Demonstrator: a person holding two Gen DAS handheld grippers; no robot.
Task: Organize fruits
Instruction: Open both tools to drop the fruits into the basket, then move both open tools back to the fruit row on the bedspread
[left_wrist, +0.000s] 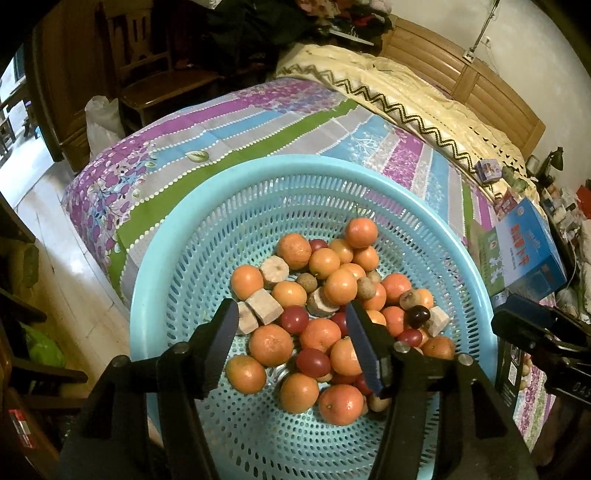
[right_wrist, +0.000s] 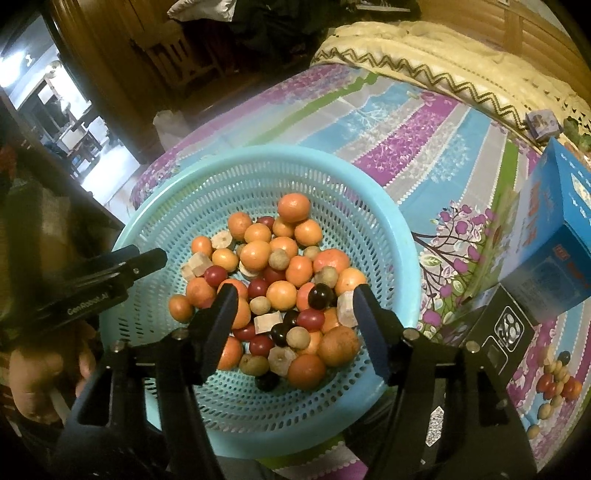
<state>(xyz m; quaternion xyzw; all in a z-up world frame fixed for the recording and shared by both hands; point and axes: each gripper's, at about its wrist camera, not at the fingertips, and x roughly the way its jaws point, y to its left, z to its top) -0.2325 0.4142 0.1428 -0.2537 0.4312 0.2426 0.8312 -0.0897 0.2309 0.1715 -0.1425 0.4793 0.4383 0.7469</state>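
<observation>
We hold both grippers above the pale blue perforated basket (left_wrist: 177, 236), which sits on the near edge of a bed covered with a striped floral sheet (left_wrist: 258, 122). The left gripper (left_wrist: 291, 314) has its fingers parted with nothing between them, and the right gripper (right_wrist: 293, 295) hangs the same way, open and empty over the heap. The mixed fruits (right_wrist: 273, 291) lie piled at the bottom of the basket: many small oranges (left_wrist: 271, 345), glossy red cherry tomatoes (left_wrist: 312, 363), a few dark round fruits (right_wrist: 319, 297), brownish longan-like balls (right_wrist: 279, 259) and pale cut chunks (left_wrist: 264, 305). We judge the oranges light and firm enough to take across their middle, though they will roll. The tomatoes look smooth, slippery and easily crushed, so we would close on them gently. A blue carton (right_wrist: 557, 236) stands at the right, beside a black box (right_wrist: 498, 332).
</observation>
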